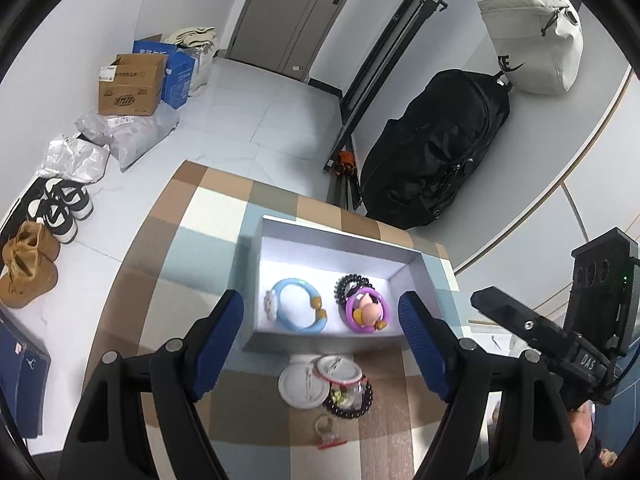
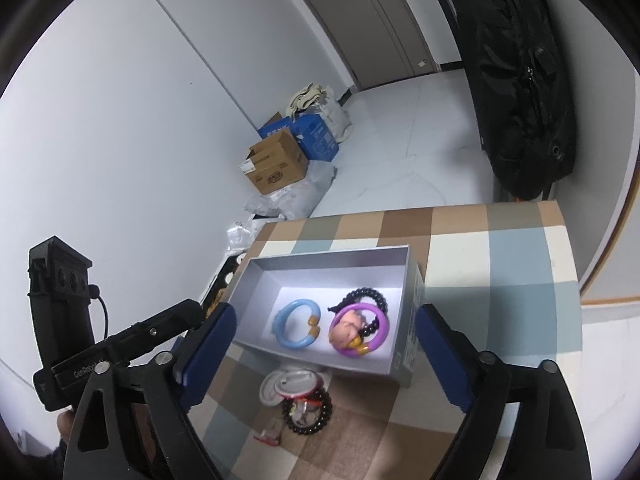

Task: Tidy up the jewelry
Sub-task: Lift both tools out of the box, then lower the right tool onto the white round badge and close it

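Observation:
A grey open box [image 1: 340, 240] [image 2: 320, 258] sits on the checked tablecloth. Inside lie a light-blue bracelet [image 1: 294, 306] [image 2: 296, 322], a purple bracelet with a pink figure [image 1: 366, 310] [image 2: 358, 330] and a black beaded bracelet [image 1: 350, 282] [image 2: 366, 294] partly under it. In front of the box lie round white badges [image 1: 304, 386] [image 2: 280, 386], a dark bead bracelet [image 1: 352, 400] [image 2: 308, 410] and a small clear bag with a ring [image 1: 326, 430] [image 2: 272, 434]. My left gripper [image 1: 322, 344] is open and empty above the box's near wall. My right gripper [image 2: 322, 354] is open and empty, likewise.
The table's far edge [image 1: 304, 194] and right edge [image 2: 560, 232] drop to a white tiled floor. A black bag [image 1: 436, 148] leans on the wall beyond. Cardboard boxes [image 1: 132, 84], parcels and shoes [image 1: 64, 208] line the left wall.

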Demonstrator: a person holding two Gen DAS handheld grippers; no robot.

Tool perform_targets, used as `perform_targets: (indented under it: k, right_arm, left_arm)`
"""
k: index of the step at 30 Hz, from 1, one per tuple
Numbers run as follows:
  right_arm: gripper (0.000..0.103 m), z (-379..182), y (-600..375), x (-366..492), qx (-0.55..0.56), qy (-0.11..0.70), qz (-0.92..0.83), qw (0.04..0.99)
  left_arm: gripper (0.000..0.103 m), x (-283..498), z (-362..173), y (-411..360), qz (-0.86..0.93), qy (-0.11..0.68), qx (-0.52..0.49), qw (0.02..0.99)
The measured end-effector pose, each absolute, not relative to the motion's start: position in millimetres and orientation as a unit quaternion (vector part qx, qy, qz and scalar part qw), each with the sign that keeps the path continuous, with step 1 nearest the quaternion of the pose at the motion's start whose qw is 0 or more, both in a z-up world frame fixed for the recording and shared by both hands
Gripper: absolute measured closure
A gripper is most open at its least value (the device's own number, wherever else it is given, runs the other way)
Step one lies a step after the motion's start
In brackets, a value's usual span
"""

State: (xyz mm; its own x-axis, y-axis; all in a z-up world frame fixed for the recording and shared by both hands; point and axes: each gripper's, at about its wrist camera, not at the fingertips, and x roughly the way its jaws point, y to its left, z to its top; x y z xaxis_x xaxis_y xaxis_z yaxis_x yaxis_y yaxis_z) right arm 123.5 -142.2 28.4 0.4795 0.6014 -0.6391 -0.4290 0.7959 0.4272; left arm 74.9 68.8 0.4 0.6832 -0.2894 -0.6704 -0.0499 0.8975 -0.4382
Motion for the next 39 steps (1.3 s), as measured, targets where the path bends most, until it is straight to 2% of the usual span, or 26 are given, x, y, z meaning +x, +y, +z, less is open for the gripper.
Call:
perform_targets:
  k: [7, 21, 23, 25, 26, 32, 39]
  right_arm:
    - [0.001, 26.1, -139.8, 111.1, 0.118, 0.424, 0.321, 0.839]
    - [0.0, -1.9, -118.8, 92.1, 0.115, 0.484, 0.323, 0.805]
    - [0.0, -10.4, -112.4, 93.1, 0.107, 0.498, 0.312, 0.802]
    - [0.0, -17.9, -107.4, 94.0, 0.101, 0.51, 0.307, 0.797]
    - [0.0, -22.9, -103.8, 95.0, 0.097, 0.518, 0.303, 0.794]
    - [0.0, -47.6, -89.9, 100.1, 0.076, 0.553, 0.286, 0.779]
    - [0.001, -48.3, -73.2, 103.8, 0.04, 0.533, 0.277, 0.798]
  left_arm:
    - [0.027, 64.7, -5.5, 73.8, -0.056, 0.401, -0.223, 0.887]
    - [0.026, 55.3, -31.1, 77.9, -0.047, 0.458, -0.233, 0.856]
    - [0.025, 53.6, -29.9, 79.0, -0.046, 0.46, -0.234, 0.855]
    - [0.015, 50.7, -27.4, 79.7, -0.036, 0.454, -0.224, 0.862]
    - [0.014, 49.1, -26.4, 80.4, -0.033, 0.451, -0.221, 0.864]
    - [0.013, 46.3, -30.8, 90.3, -0.016, 0.456, -0.22, 0.863]
    - [0.013, 47.3, -35.8, 99.8, -0.008, 0.461, -0.218, 0.86]
